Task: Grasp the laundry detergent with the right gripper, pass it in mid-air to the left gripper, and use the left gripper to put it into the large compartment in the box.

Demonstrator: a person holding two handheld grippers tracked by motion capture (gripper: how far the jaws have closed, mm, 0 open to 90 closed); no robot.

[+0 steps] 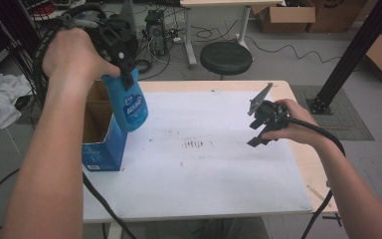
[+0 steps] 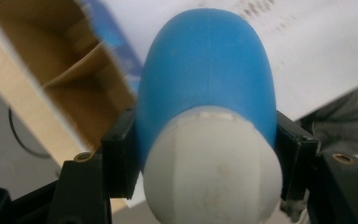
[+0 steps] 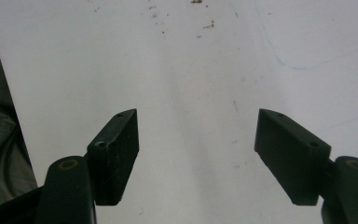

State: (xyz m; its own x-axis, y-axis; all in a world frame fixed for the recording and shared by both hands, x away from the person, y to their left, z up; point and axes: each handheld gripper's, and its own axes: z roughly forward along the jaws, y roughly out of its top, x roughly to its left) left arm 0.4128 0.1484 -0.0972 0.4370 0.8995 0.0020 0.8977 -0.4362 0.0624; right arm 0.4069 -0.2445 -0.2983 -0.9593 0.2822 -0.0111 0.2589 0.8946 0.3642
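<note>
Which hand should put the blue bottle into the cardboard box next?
Left, most likely. The left tool is already shut on the blue bottle, held right beside the open cardboard box. The right tool is open and empty, across the table.

White-topped table (image 1: 204, 174) — dark crumbs (image 1: 196, 144) mid-surface, open blue cardboard box (image 1: 102, 149) at its left edge

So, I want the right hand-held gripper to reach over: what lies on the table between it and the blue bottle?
Bare white table, with small dark specks, in the high view.
</note>
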